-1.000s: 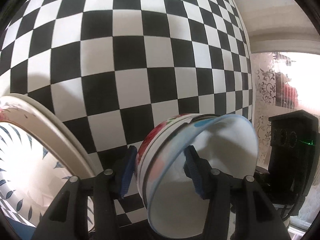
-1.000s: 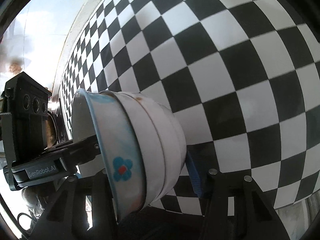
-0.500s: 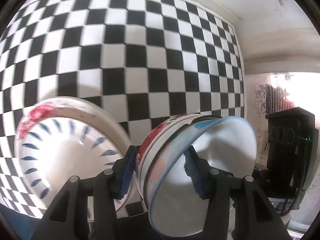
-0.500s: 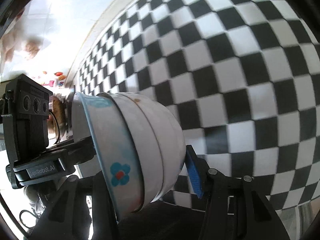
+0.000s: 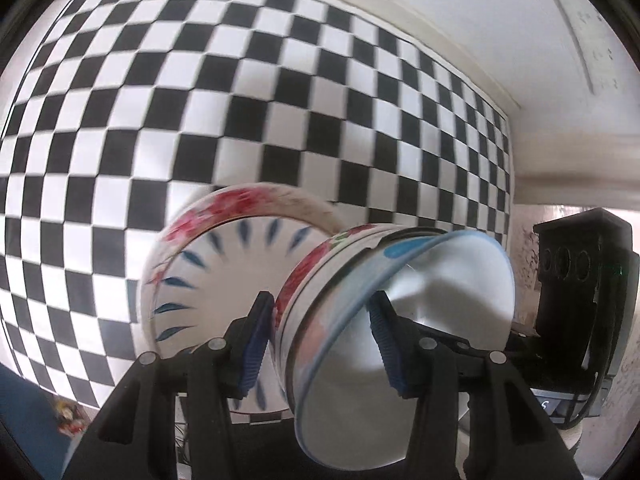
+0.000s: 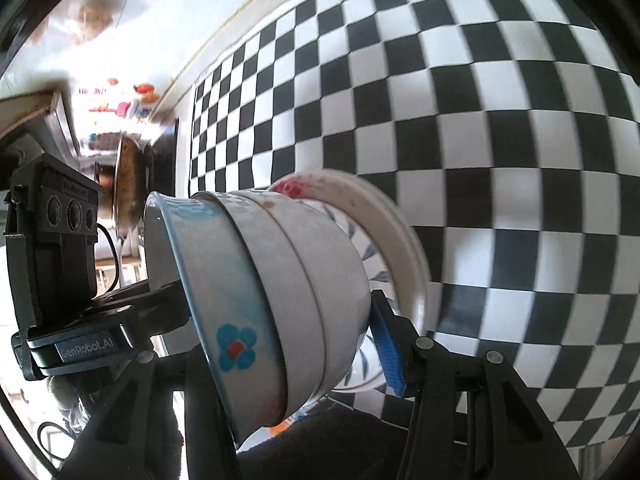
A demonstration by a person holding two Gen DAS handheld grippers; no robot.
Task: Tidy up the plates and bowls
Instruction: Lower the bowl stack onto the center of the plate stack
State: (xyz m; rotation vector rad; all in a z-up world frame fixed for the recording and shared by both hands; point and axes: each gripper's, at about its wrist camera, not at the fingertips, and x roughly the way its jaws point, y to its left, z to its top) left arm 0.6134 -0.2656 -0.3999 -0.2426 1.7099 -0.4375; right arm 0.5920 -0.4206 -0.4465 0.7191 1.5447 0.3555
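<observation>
— While both grippers work above the checkered cloth point(image 5: 168, 112), what does each hold?
— Left gripper point(image 5: 318, 342) and right gripper point(image 6: 280, 344) each clamp opposite rims of the stacked bowls point(image 6: 280, 280), jaws partly spread, blue pads point(image 5: 256, 340) pressing; stack tilted, held just above the plates point(image 5: 224, 280)

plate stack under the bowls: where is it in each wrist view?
Left wrist: plates left of centre, behind the left gripper and its bowls.
Right wrist: plates right of centre, behind the bowls.
Shared landmark: checkered cloth.
</observation>
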